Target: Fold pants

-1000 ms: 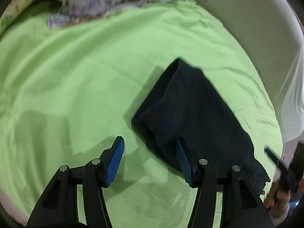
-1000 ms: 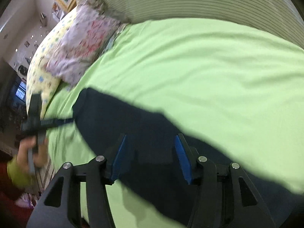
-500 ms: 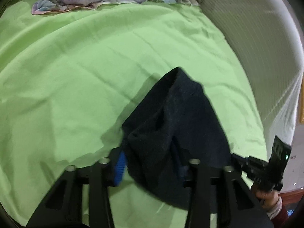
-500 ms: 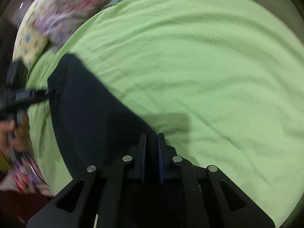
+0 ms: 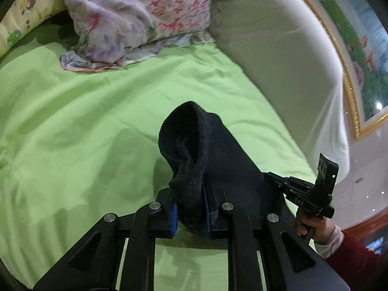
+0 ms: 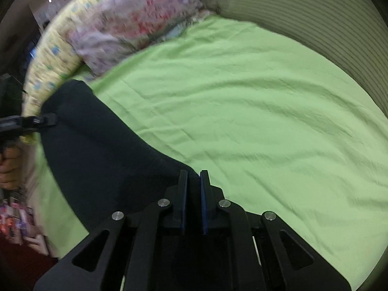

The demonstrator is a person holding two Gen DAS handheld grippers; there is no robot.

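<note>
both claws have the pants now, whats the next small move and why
Probably carry both corners together out over the green sheet, toward the floral pillow, then lower them. The left claw is shut on a bunched edge of the dark pants and the right claw pinches another edge, so the cloth hangs between them, ready to be laid over for a fold.

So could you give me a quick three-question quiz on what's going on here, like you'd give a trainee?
1. True or false: the left gripper is shut on the dark pants.
2. What colour is the bed sheet?
3. The right gripper is: A) open above the sheet, B) shut on the pants, C) holding the floral pillow.

Key: 1 true; 2 green; 3 B.
</note>
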